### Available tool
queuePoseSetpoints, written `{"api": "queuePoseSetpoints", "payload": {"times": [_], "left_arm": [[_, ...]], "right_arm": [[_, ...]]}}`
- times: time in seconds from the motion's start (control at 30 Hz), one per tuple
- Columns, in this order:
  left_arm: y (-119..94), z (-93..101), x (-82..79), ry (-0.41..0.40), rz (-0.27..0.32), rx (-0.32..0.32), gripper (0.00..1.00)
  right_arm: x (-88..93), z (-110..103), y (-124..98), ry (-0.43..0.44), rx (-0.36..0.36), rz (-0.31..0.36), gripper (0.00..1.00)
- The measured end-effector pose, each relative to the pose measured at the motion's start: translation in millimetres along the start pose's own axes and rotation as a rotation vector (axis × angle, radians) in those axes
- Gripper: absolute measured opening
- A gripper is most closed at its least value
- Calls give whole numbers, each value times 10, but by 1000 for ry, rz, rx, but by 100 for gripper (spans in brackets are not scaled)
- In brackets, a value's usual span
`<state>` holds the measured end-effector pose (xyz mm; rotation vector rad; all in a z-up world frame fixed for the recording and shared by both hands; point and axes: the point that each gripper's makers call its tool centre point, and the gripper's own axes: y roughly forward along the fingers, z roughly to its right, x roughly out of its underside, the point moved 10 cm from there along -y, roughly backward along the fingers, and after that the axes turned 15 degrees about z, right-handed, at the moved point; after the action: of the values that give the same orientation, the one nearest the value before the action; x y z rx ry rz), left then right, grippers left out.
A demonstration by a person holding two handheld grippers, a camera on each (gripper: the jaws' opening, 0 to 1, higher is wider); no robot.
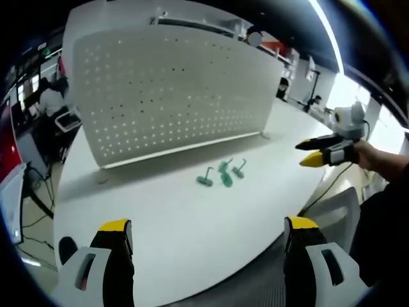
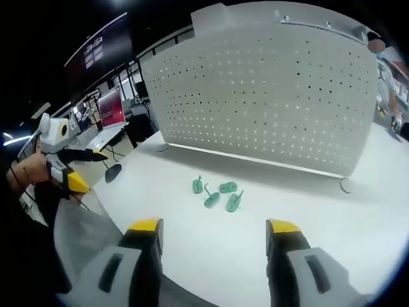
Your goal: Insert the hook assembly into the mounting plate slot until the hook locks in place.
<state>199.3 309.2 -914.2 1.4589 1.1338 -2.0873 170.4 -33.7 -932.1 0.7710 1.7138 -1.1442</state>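
Hooks [image 2: 217, 192] on white table [image 2: 307, 217]

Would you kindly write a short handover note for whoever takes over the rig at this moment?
Left gripper: open, empty, held back over the near edge of the white table.
Right gripper: open, empty, also held back.
Green hook assemblies: a loose cluster lying on the table in front of the white perforated mounting plate, which stands upright.
Done: nothing, no hook picked or inserted.
Left: grasp a hook, push it into a plate slot until it locks.
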Motion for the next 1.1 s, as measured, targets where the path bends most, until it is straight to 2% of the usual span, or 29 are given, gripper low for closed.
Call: {"api": "queuePoseSetpoints", "payload": {"times": [0.1,0.2,0.43,1.1], "left_arm": [[-1,-13,-10,-1,12,-8,100],[7,-14,14,-7,-2,0,100],[16,-21,21,-10,-4,3,100],[9,-66,90,-23,-32,1,100]], "right_arm": [[34,11,43,-10,-5,-10,61],[84,36,115,-5,-19,-32,61],[144,95,312,29,-35,-32,58],[339,343,1141,53,-73,-125,38]]}}
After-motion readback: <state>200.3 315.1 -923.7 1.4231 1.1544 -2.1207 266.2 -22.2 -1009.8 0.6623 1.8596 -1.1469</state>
